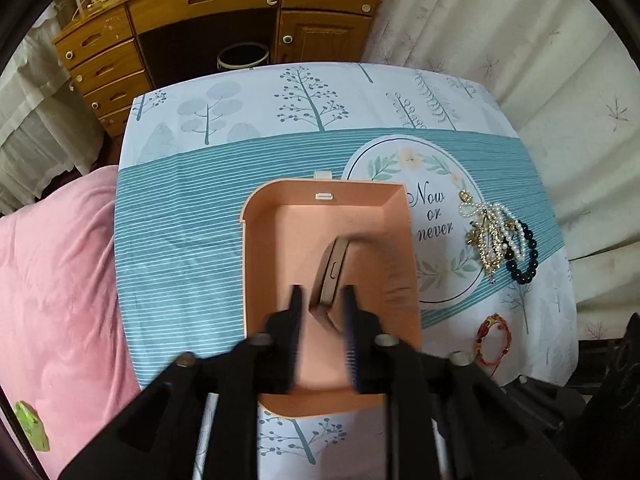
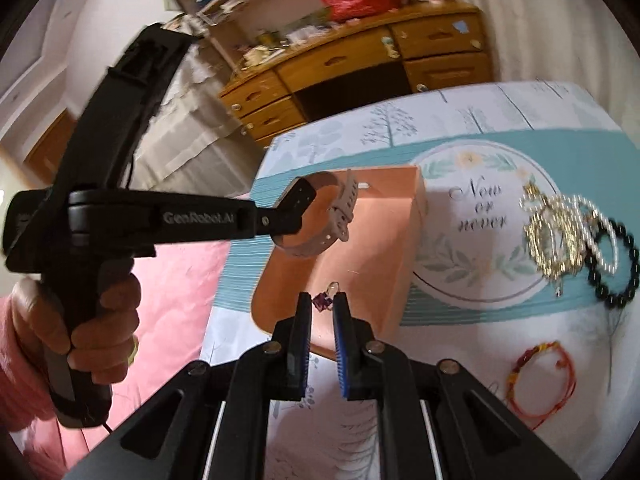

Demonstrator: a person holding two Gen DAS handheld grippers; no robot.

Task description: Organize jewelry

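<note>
A pink open box sits on the patterned tablecloth; it also shows in the right wrist view. My left gripper is shut on a beige watch and holds it over the box; the right wrist view shows this gripper with the watch strap hanging above the box. My right gripper is shut on a small purple charm with a ring over the box's near end.
A pile of pearl and gold jewelry and a black bead bracelet lie right of the box. A red cord bracelet lies nearer. A pink blanket is left; a wooden desk stands behind.
</note>
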